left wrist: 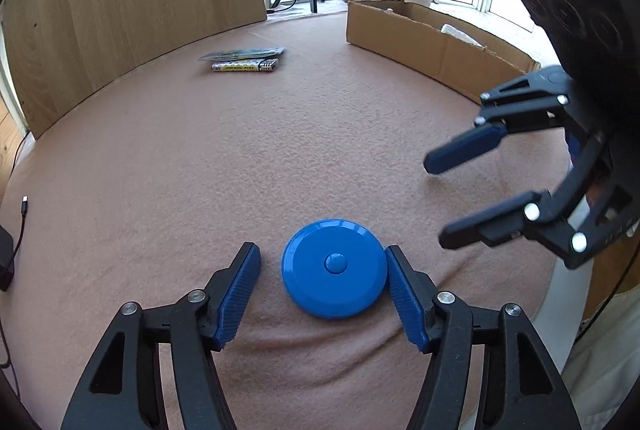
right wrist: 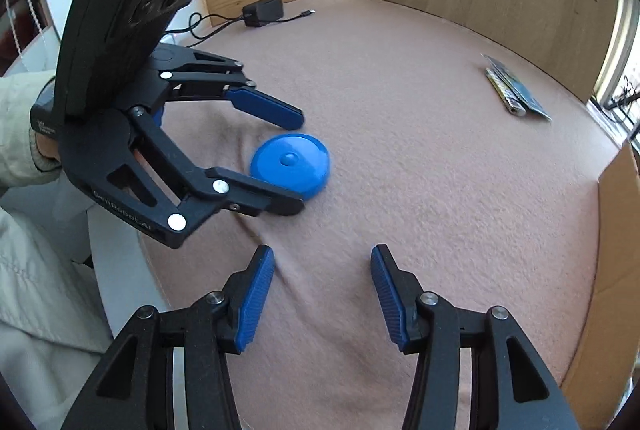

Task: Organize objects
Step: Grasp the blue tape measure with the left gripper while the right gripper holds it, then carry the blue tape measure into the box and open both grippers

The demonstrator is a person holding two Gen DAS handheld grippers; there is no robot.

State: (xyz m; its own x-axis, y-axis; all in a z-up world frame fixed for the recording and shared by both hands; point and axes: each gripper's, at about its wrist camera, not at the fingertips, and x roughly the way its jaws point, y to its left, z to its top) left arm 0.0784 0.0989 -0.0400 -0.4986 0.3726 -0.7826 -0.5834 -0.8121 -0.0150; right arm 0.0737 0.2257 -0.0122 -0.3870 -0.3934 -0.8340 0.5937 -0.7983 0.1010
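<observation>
Blue disc (left wrist: 334,268) lies flat on the counter (left wrist: 280,157) btwn your left gripper (left wrist: 323,266) pads, not yet pinched. Hard, slick, prob light: grip opposite rim edges. Right gripper (right wrist: 322,284) half-open, empty.

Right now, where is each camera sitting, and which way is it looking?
Left wrist: on the left gripper, looking down at the blue disc between its fingers; right gripper at the side.
Right wrist: on the right gripper, looking across the cloth; left gripper and sleeve show.
Shared: the blue disc, the lighter.
</observation>
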